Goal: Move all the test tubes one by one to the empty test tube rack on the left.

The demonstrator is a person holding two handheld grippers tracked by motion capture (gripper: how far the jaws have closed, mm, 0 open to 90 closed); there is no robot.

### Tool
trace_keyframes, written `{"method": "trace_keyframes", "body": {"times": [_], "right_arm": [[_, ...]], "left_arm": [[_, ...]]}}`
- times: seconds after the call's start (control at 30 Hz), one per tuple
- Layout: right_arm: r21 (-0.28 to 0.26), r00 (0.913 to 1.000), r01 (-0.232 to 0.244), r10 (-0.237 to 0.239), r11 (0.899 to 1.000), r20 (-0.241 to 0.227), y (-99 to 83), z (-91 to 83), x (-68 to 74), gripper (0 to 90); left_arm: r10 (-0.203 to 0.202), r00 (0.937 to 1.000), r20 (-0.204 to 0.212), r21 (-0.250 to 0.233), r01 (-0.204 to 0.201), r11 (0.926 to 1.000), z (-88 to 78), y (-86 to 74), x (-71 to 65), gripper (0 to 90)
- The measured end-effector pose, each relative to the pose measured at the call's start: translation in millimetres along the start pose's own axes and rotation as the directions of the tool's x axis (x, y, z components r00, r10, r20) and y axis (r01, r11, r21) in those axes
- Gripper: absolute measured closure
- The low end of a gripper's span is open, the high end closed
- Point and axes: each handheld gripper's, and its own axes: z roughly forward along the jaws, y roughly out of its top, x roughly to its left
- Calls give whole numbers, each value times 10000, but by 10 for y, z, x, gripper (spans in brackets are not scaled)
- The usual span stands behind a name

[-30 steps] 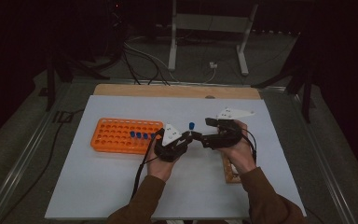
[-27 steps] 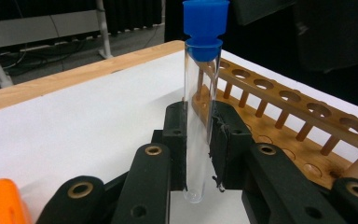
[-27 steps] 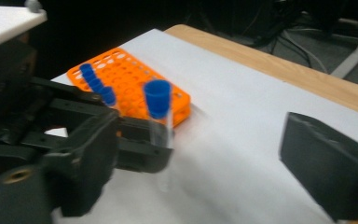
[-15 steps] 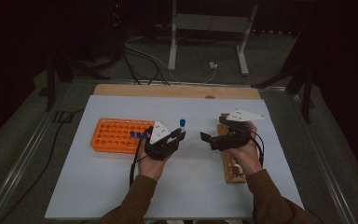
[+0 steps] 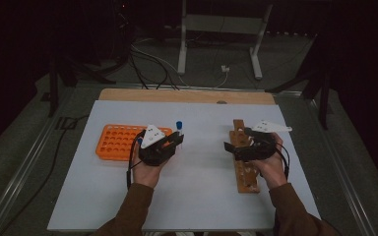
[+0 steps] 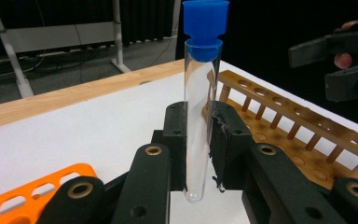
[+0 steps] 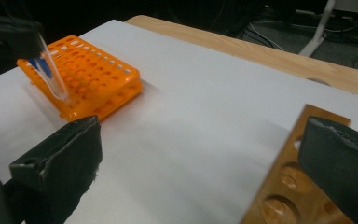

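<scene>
My left gripper (image 6: 198,140) is shut on a clear test tube (image 6: 198,116) with a blue cap, held upright just right of the orange rack (image 5: 115,142). In the high view the tube (image 5: 179,132) stands up from the left gripper (image 5: 177,140). My right gripper (image 5: 235,139) hovers over the far part of the wooden rack (image 5: 246,172). Its jaws have just been opening and now stand wide apart with nothing between them (image 7: 203,140). The right gripper view shows the orange rack (image 7: 88,74) and the tilted-looking tube (image 7: 53,74) off to the left.
Both racks lie on a white mat (image 5: 202,187) on a wooden table (image 5: 187,96). The orange rack holds several blue-capped tubes. The wooden rack (image 6: 284,130) has rows of empty holes. Cables and a metal stand lie on the dark floor behind.
The hands have drawn apart: the left gripper carried the tube leftward toward the orange rack, the right gripper moved right over the wooden rack and its jaws opened wider.
</scene>
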Motion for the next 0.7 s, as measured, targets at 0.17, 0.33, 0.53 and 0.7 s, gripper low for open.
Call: {"method": "trace_keyframes", "body": {"times": [0.17,0.33,0.53,0.7], "right_arm": [[-63,9998,-94,95,9999,191,-47,-64,-54,2],[-151,9991,-2,8,9999,420,-73,-127,-73,2],[-249,9978,13,4,9997,662,-135,-199,-115,2],[-403,9971,-222,250,9989,721,-184,-257,-175,2]], "left_arm": [[-3,10000,-25,-57,3,10000,-53,35,57,784],[14,10000,-55,51,-13,10000,-104,71,125,783],[-11,9995,-315,-39,10,10000,-195,91,222,784],[10,9987,-516,-154,-18,9999,-281,94,302,784]]}}
